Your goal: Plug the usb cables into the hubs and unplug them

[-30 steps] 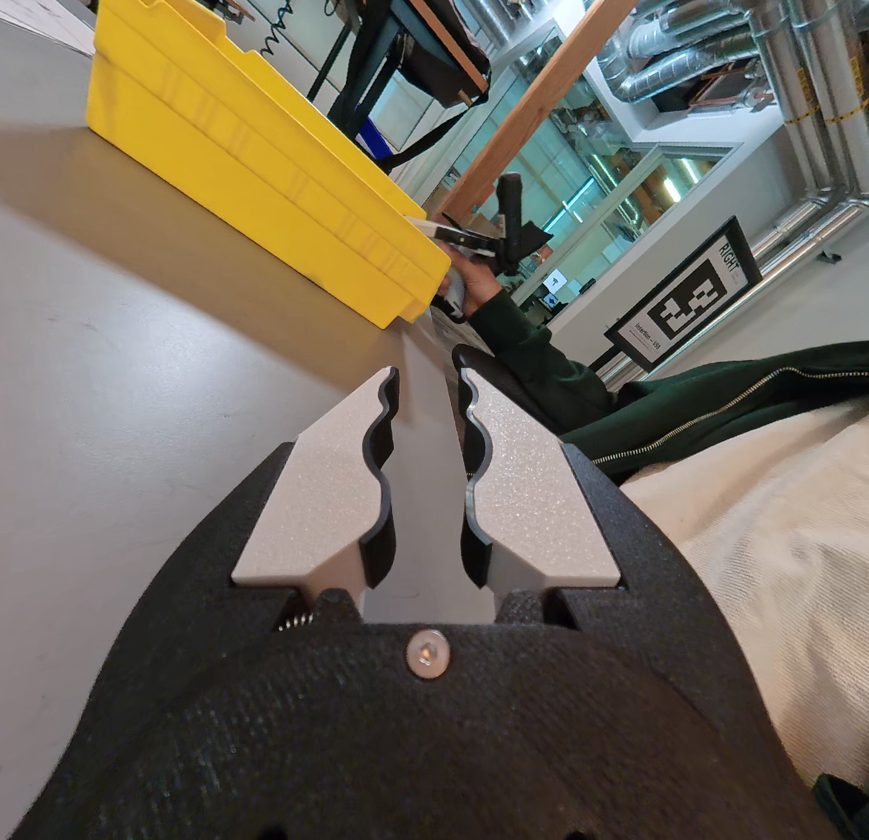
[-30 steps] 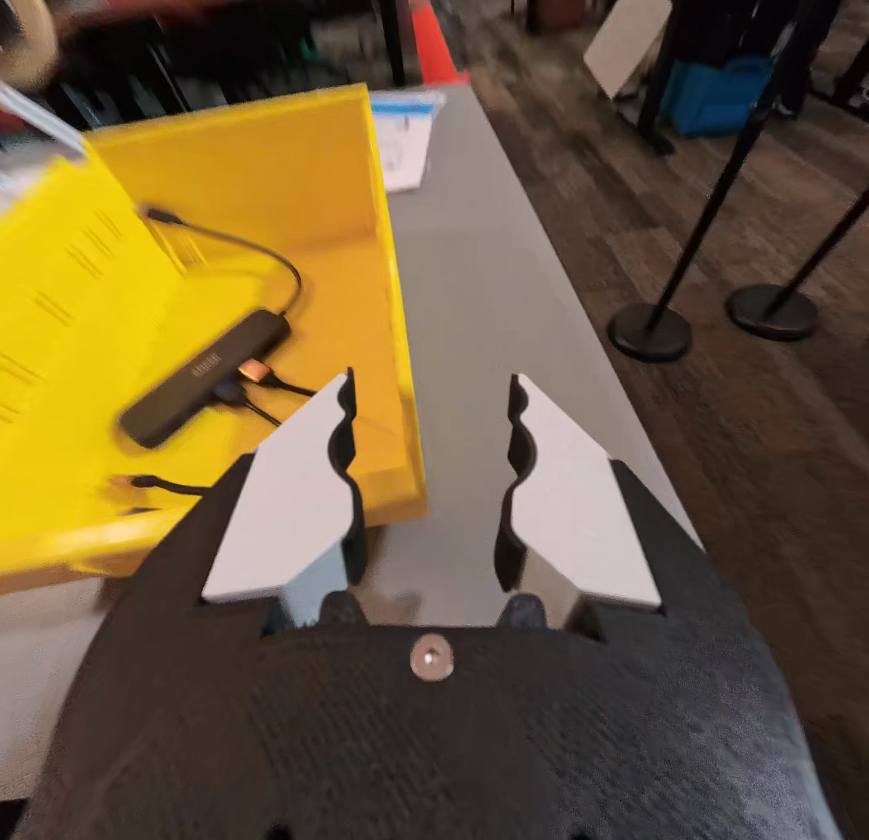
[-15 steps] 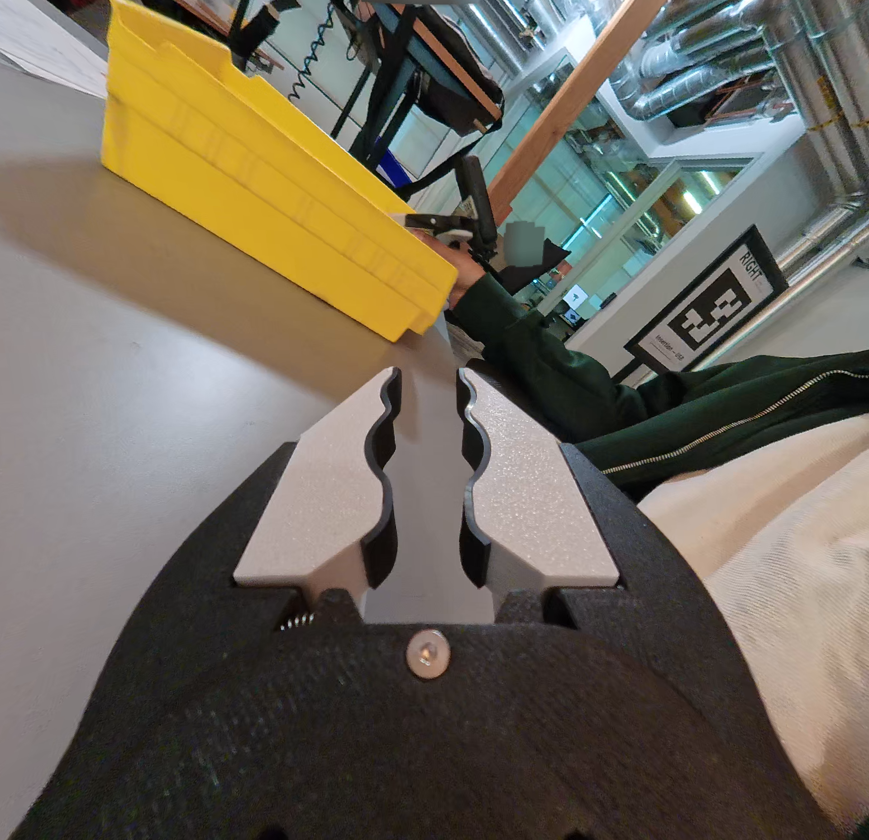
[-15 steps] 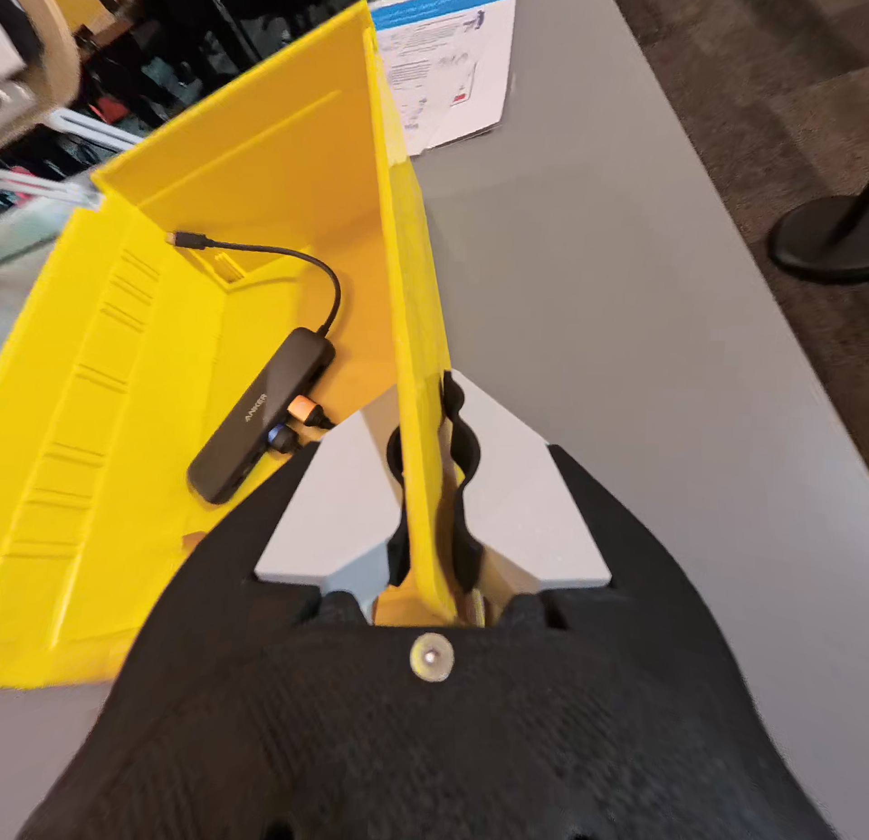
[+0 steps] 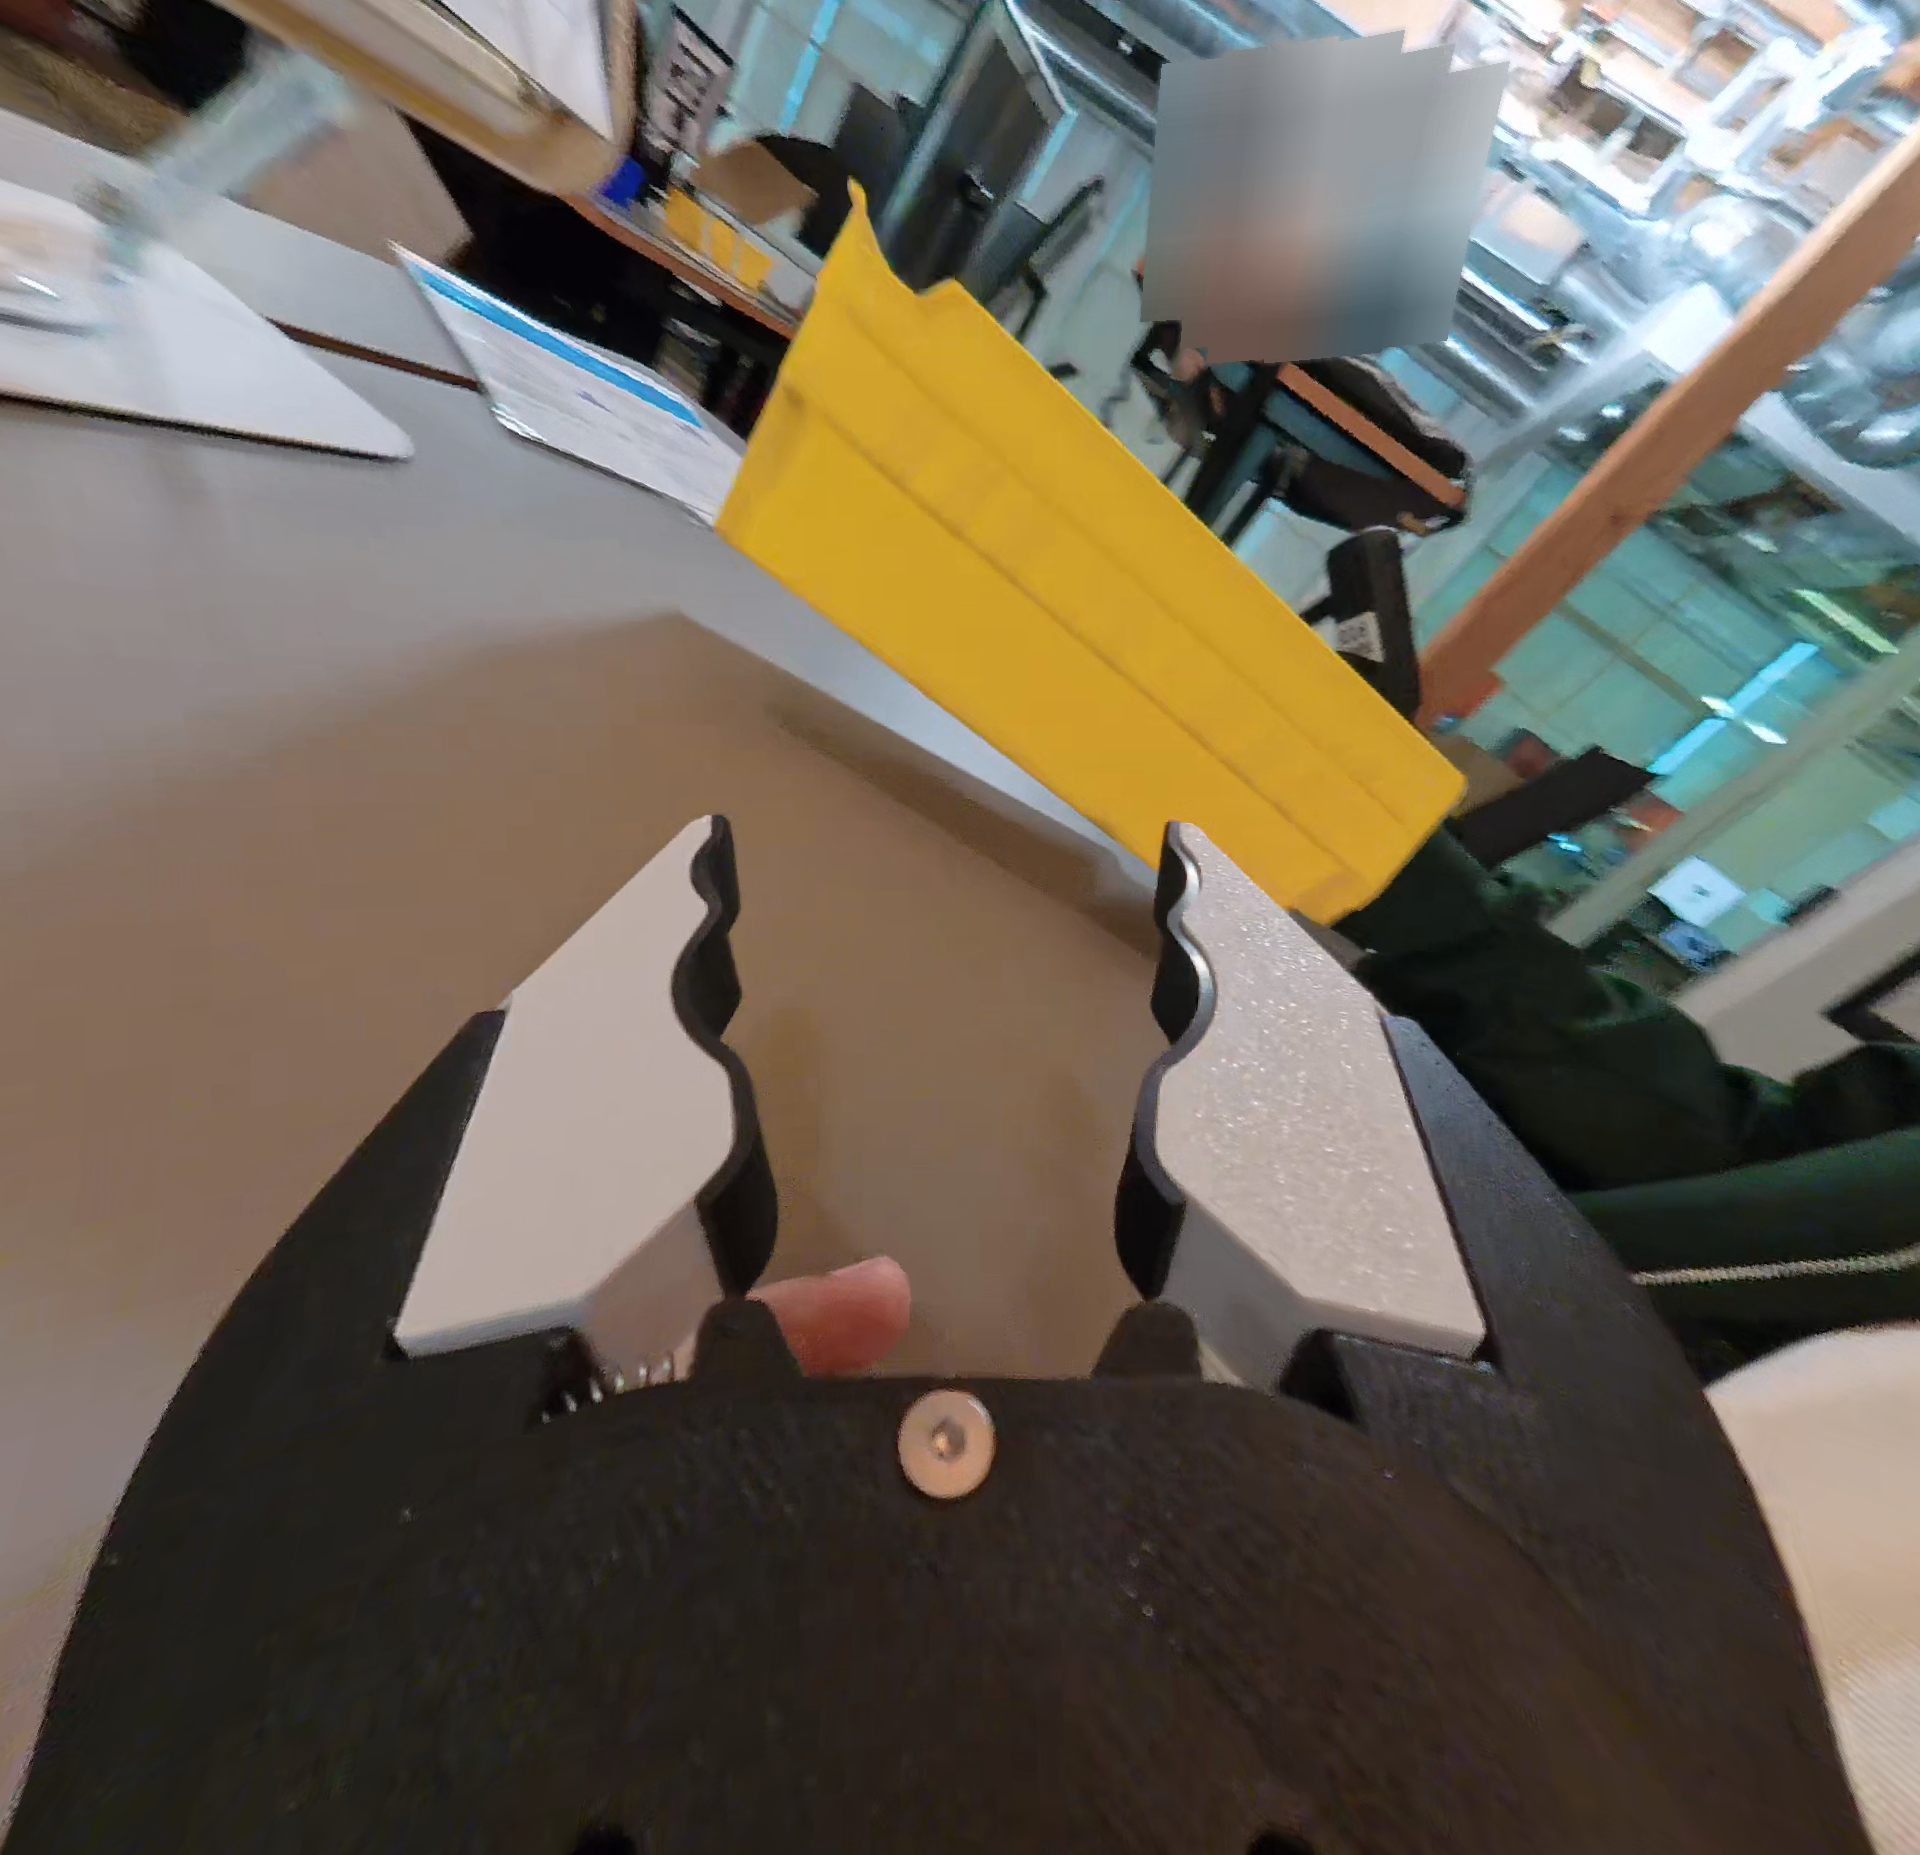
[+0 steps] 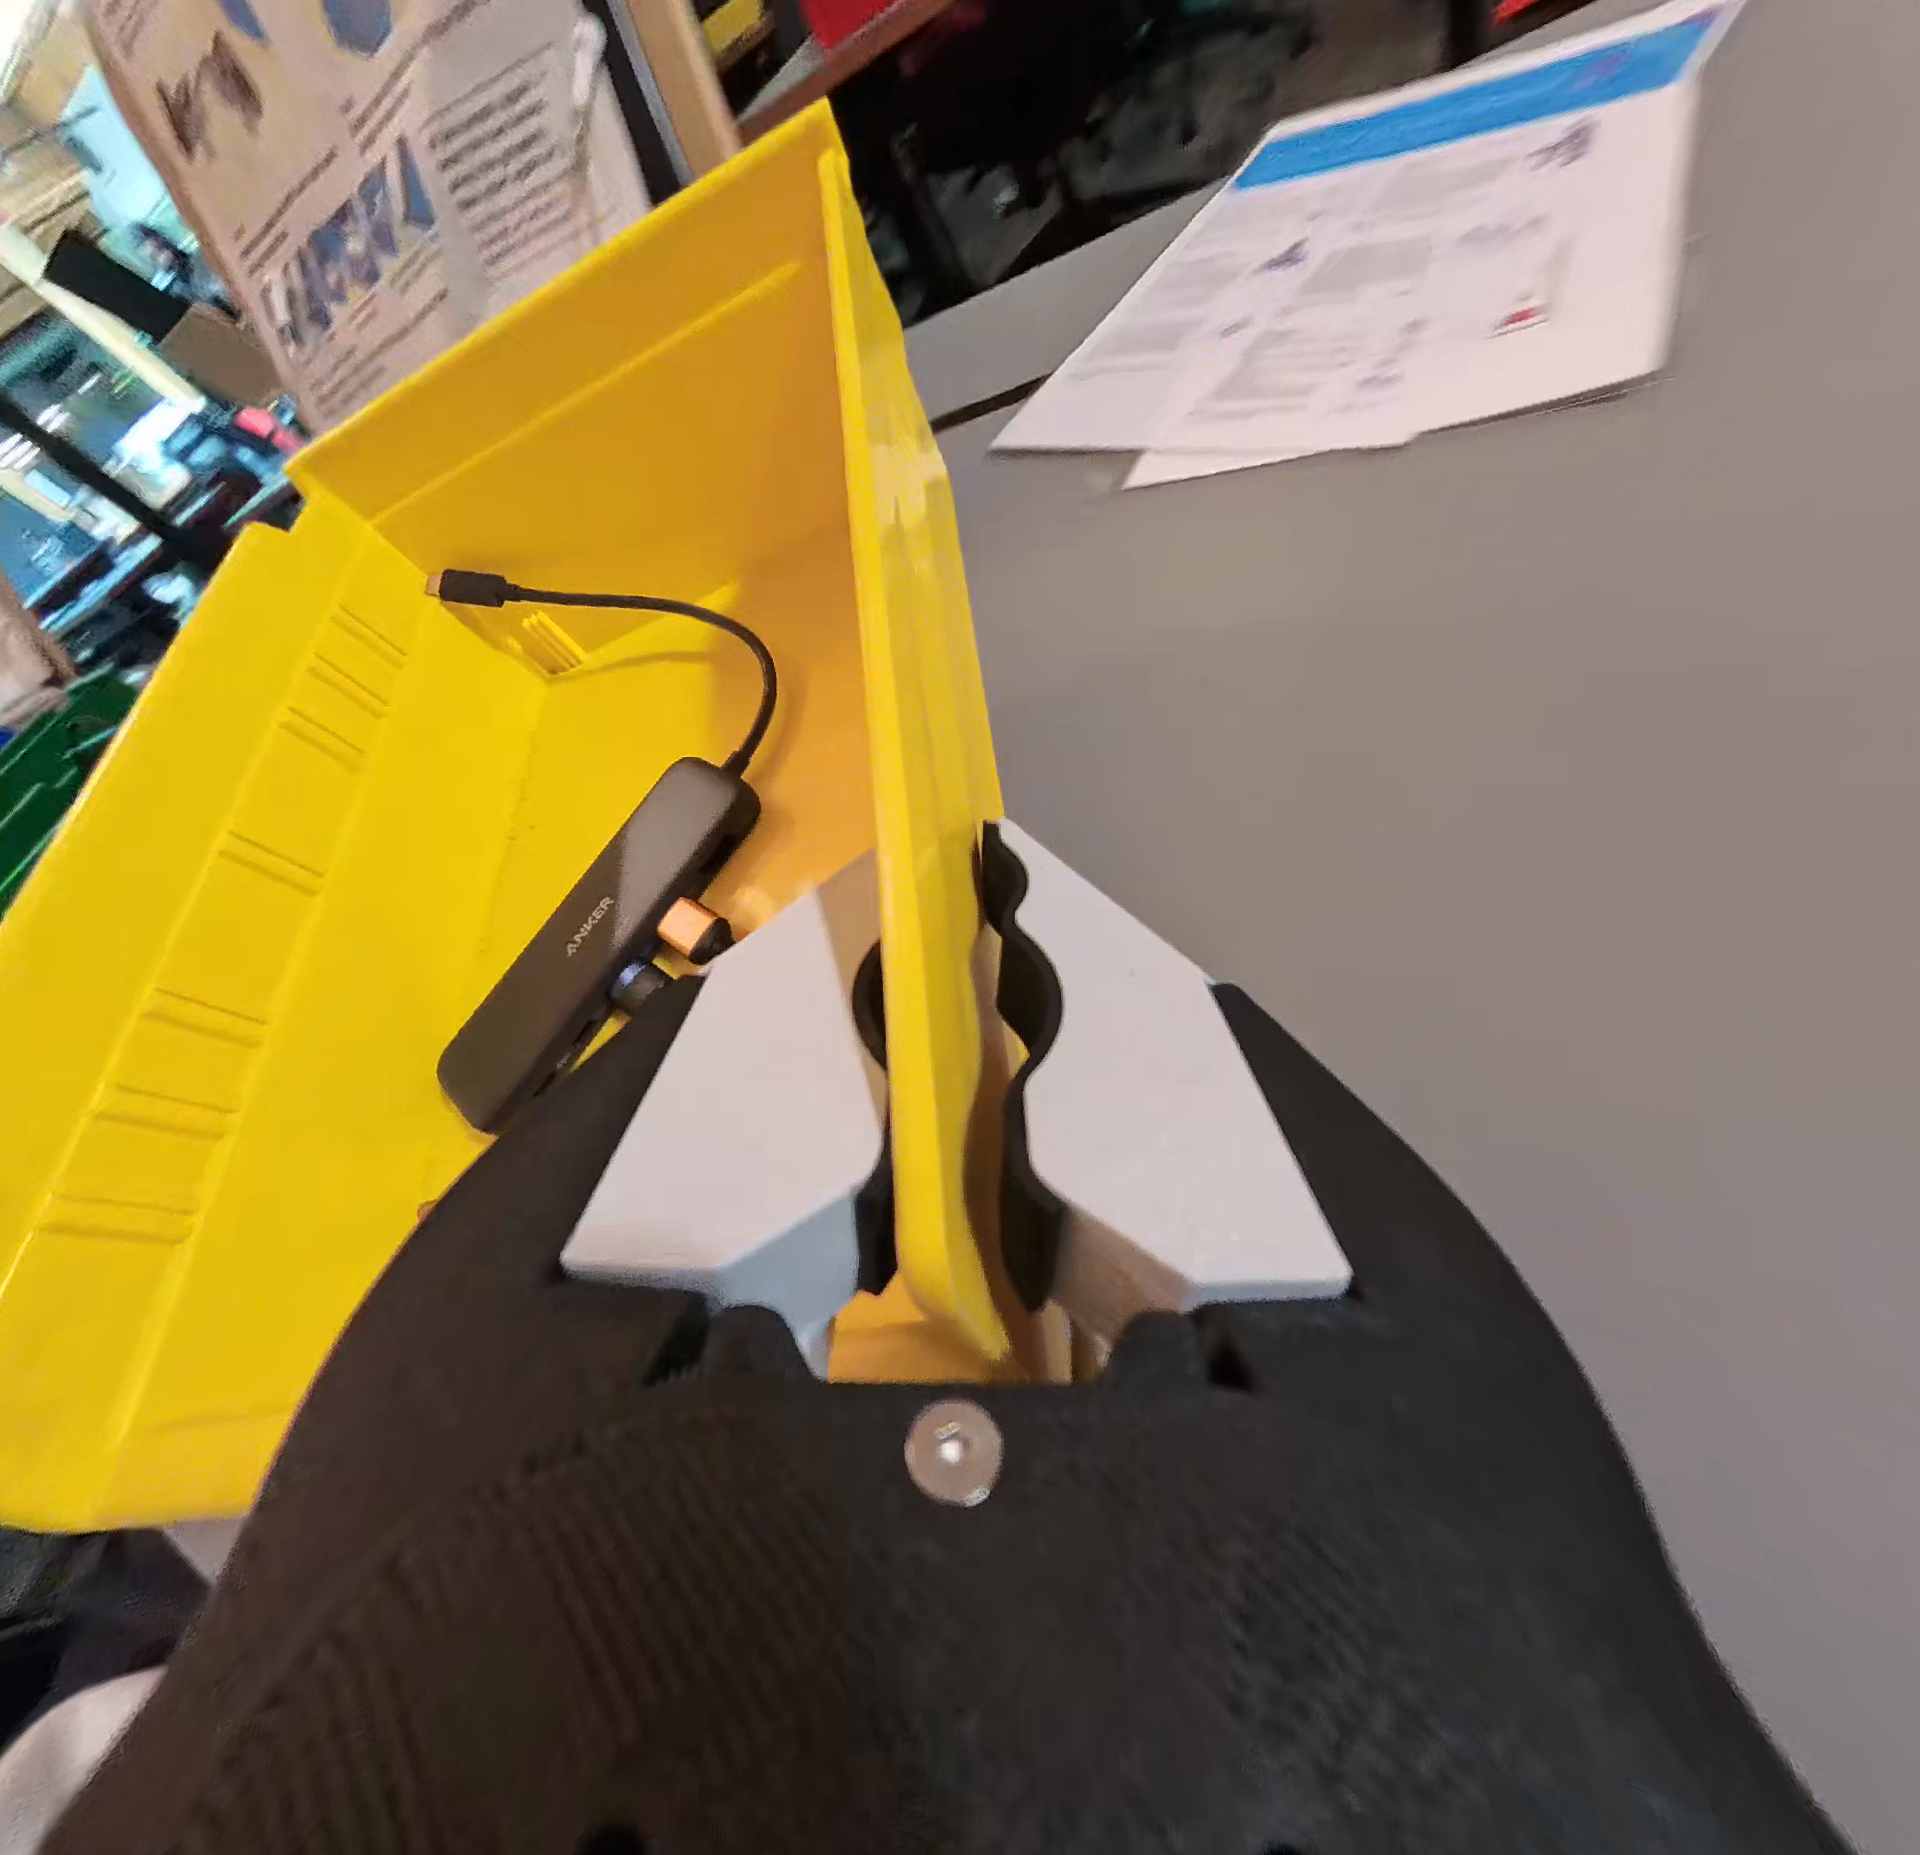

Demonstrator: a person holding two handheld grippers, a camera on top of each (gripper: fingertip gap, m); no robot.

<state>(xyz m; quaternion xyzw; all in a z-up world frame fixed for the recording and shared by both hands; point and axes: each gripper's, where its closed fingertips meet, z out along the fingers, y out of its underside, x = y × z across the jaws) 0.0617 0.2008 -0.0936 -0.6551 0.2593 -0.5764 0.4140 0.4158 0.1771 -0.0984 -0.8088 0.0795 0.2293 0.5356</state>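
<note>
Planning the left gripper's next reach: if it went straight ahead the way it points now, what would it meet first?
Probably the grey table: the open left gripper points low across a bare stretch of it. The yellow bin lies ahead but off to the right of that line; depth is unclear.

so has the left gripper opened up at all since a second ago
Yes. The left gripper now has its jaws spread wide over the grey table; a second ago only a narrow slit separated them. It holds nothing.

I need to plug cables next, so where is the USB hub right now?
In the right wrist view, the dark USB hub lies on the floor of the yellow bin, left of the right gripper, which clamps the bin's side wall.
</note>
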